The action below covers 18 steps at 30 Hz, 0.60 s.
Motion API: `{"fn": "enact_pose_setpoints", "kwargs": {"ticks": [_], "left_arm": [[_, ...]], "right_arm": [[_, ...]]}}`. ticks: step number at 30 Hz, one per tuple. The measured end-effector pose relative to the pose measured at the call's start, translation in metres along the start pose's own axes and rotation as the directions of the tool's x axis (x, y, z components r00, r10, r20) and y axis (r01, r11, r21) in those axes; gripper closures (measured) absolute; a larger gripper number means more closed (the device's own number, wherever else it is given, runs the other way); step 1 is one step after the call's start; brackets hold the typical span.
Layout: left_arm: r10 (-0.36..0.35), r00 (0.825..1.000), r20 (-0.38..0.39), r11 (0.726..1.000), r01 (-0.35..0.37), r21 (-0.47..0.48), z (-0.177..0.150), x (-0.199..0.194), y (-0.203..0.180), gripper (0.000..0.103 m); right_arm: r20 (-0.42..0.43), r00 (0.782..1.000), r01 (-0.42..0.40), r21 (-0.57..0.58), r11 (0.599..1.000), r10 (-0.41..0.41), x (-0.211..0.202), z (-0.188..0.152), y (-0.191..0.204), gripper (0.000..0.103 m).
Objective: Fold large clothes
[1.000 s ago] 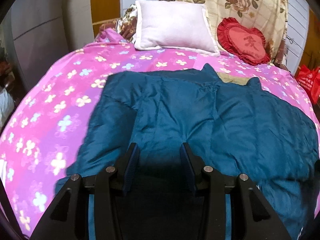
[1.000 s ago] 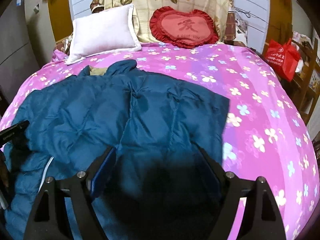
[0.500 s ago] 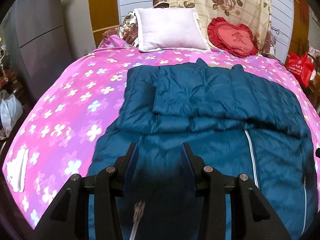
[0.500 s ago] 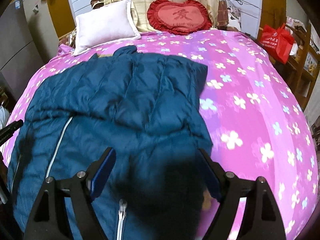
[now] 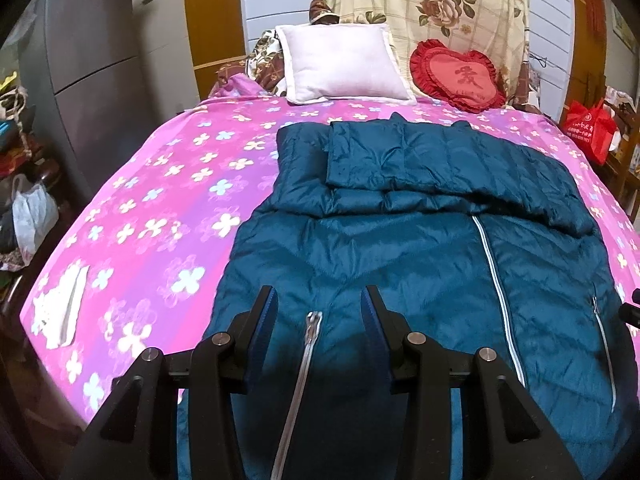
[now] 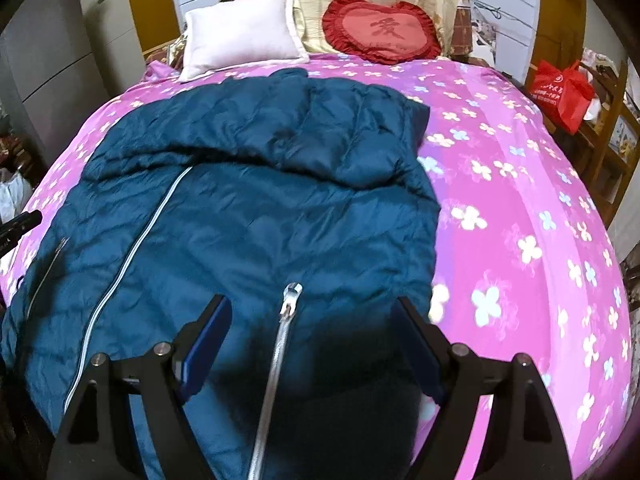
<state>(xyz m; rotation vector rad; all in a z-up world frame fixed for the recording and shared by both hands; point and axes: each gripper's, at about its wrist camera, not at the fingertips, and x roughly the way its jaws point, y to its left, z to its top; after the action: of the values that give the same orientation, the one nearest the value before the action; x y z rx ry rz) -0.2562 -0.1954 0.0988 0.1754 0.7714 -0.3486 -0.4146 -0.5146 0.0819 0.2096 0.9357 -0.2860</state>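
Two claws hang over the near end of a dark teal padded coat [image 5: 400, 248] spread on a bed under a pink flowered bedspread [image 5: 160, 208]. Left claw [image 5: 318, 312] holds its jaws partly apart above the coat's hem, a silver pocket zipper [image 5: 304, 360] running between them; the blue pads press on nothing that can be seen. Right claw [image 6: 312, 320] stands with its jaws wide apart, another short silver zipper [image 6: 280, 344] between them, and whether its pads touch the fabric cannot be told from here.

Coat lies lengthwise, collar toward the headboard, hem toward the claws. Both sleeves are folded in across the chest, forming a thick quilted band across the upper half. Its long white front zipper [image 5: 496, 288] runs down the lower half, closed as far as it can be followed. Seen from the left wrist, the coat sits right of the bed's middle, with a broad stretch of bedspread bare on its left.

At the head of the bed a pale pink pillow [image 5: 340, 64] leans beside a red heart-shaped cushion [image 5: 460, 76], both against a cream floral quilt [image 5: 440, 4]. A flat white item [image 5: 60, 308] lies on the bedspread's near left edge. A red bag [image 6: 560, 92] sits on wooden furniture at the bed's right
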Motion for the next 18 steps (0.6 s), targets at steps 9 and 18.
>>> {"fn": "enact_pose_setpoints", "kwargs": {"ticks": [9, 18], "left_arm": [[0.021, 1.000, 0.006, 1.000, -0.021, 0.022, -0.027, -0.024, 0.008, 0.078], [0.031, 0.999, -0.015, 0.999, -0.031, 0.043, -0.053, -0.033, 0.012, 0.078]], "right_arm": [[-0.011, 1.000, -0.006, -0.005, 1.000, 0.006, -0.013, -0.029, 0.008, 0.018], [-0.029, 1.000, 0.005, -0.020, 1.000, -0.006, -0.025, -0.055, 0.005, 0.017]]}}
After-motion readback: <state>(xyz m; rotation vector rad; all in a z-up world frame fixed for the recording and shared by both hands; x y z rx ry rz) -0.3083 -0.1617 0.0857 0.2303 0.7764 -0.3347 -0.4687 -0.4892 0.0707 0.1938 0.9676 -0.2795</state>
